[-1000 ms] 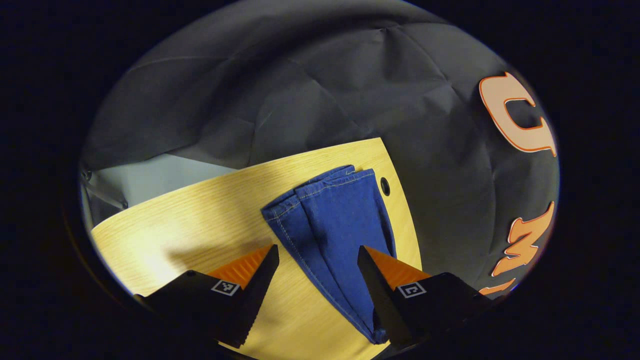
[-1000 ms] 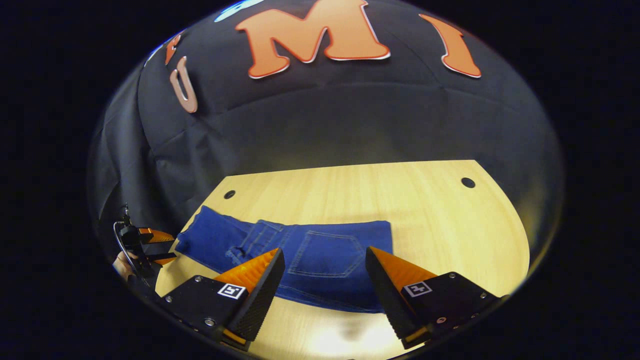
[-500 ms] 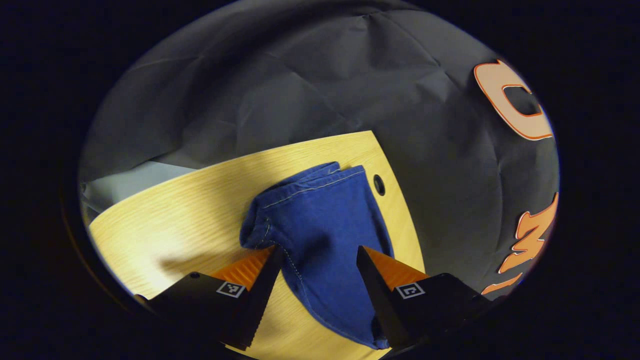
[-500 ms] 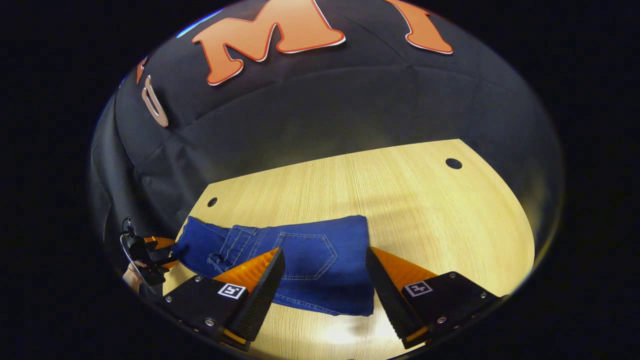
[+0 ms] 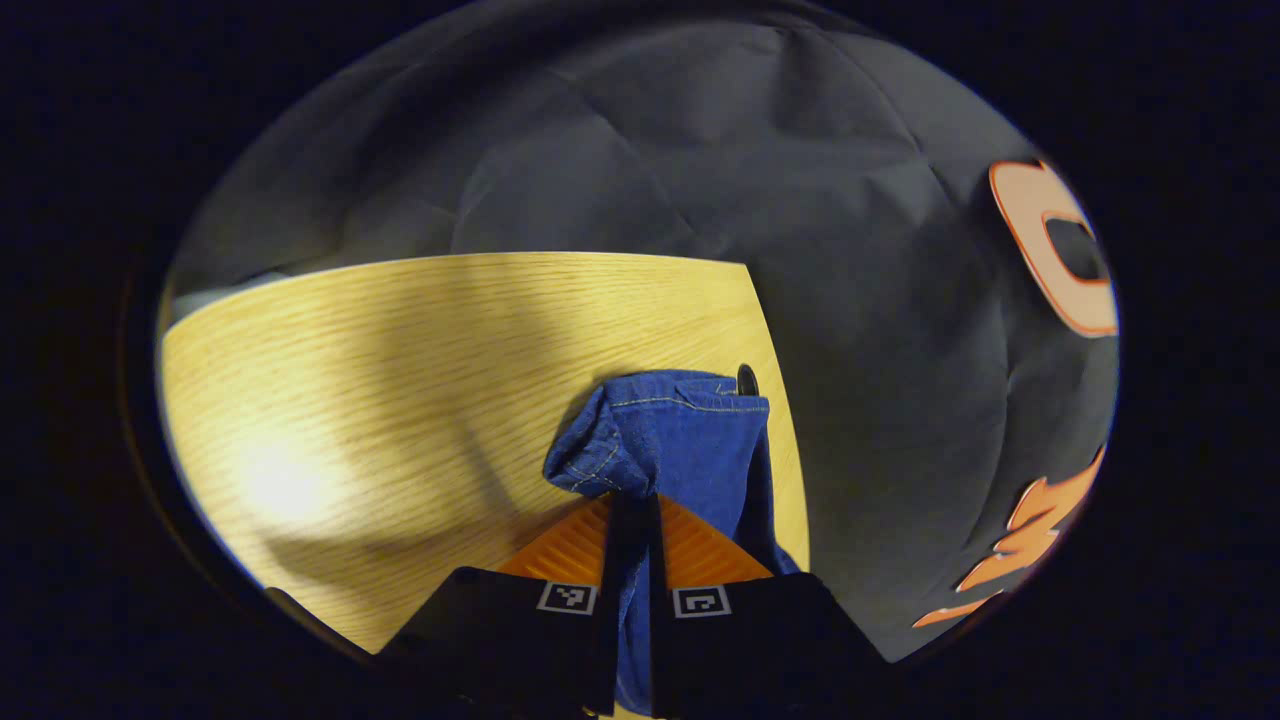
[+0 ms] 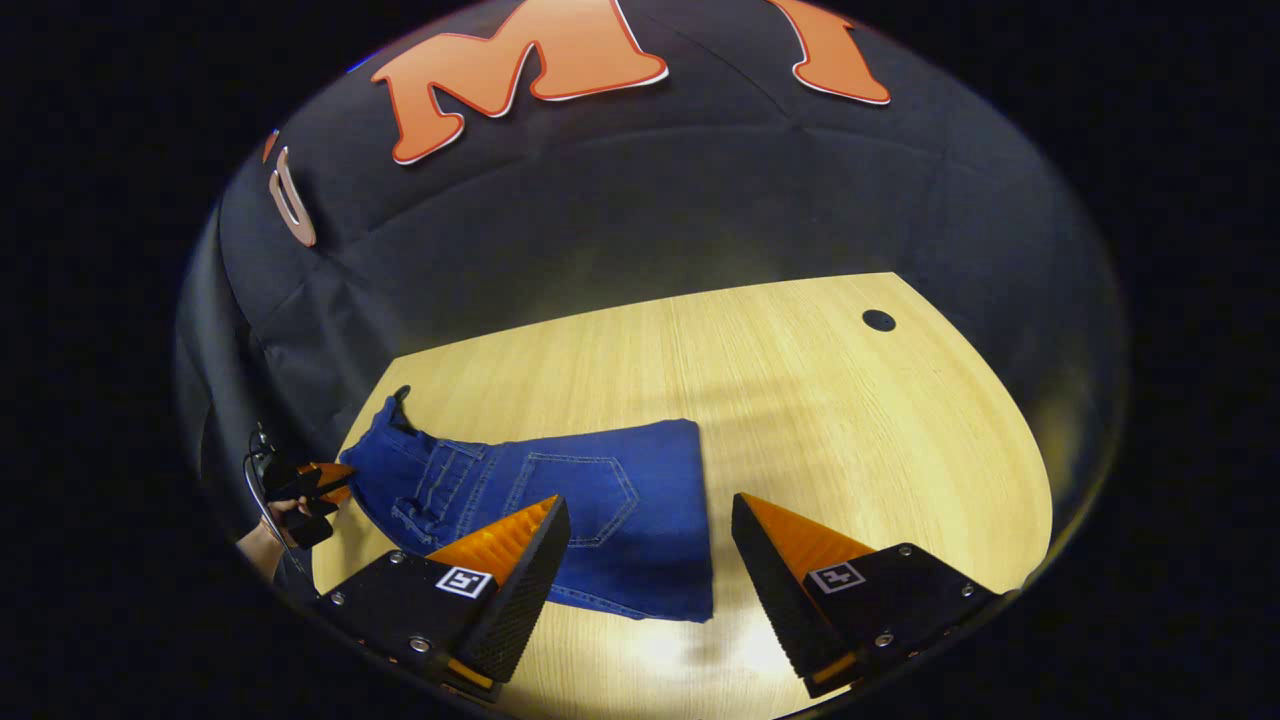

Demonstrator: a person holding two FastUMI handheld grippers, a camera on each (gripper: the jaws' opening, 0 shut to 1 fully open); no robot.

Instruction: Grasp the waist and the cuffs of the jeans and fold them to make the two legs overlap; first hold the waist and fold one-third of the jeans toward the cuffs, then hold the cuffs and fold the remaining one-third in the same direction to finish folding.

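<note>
Left gripper view: camera sits low and close behind its fingers, facing along the table (image 5: 400,350) toward a corner and the booth wall. Right gripper view: camera stands higher and farther back, facing across the table (image 6: 800,400). Both views share the jeans (image 5: 680,440) (image 6: 560,490) and tabletop.

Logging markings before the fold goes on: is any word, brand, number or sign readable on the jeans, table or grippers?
No readable text.
jeans: stitching and a pocket, no legible tag.
left gripper, right gripper: square coded markers, patterns, not words.
table: wood grain, no writing.
</note>
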